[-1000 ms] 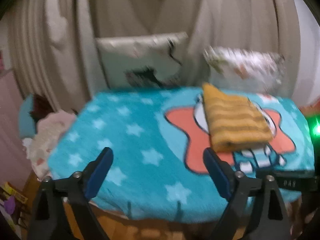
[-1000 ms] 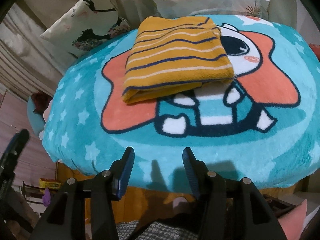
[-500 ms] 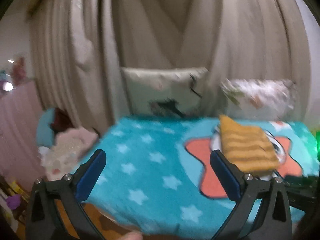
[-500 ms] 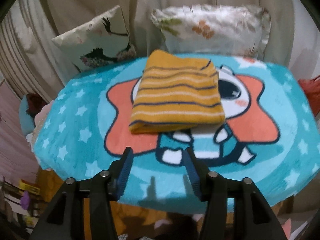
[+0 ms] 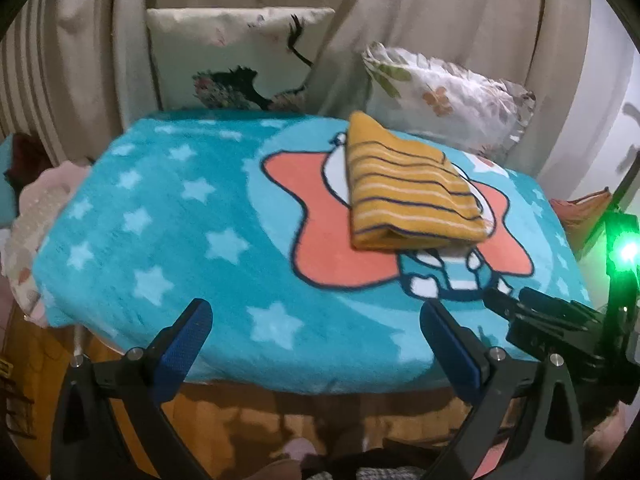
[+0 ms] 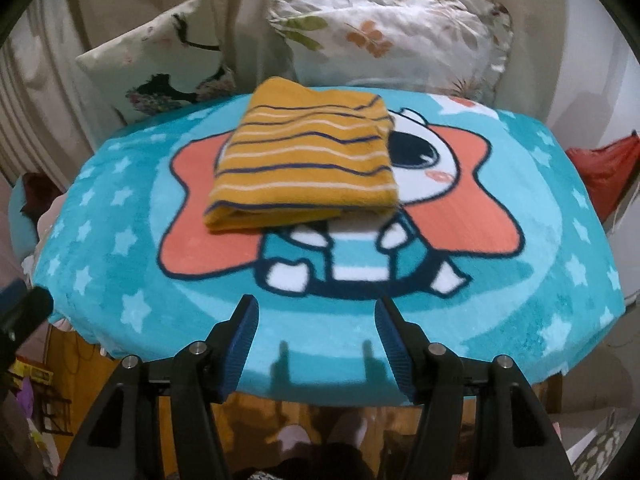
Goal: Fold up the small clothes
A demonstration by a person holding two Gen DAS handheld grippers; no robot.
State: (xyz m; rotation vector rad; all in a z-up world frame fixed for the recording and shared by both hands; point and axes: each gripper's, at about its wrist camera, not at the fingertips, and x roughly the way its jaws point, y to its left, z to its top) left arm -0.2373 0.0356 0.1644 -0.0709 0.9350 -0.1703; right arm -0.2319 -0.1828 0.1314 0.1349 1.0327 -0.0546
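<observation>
Both grippers empty: left gripper jaws wide apart, right gripper jaws apart, near blanket edge. Striped garment lies folded at far centre. Looks done; if squaring it, pinch the near fold, lift low.

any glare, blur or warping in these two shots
Left wrist view: a green light flares at the right edge; the blanket looks slightly soft; fisheye bends the scene, with dark corners. Right wrist view: the striped cloth is fairly sharp, the blanket's near edge is smeared, and the right hand-held gripper throws two thin shadows on it.
</observation>
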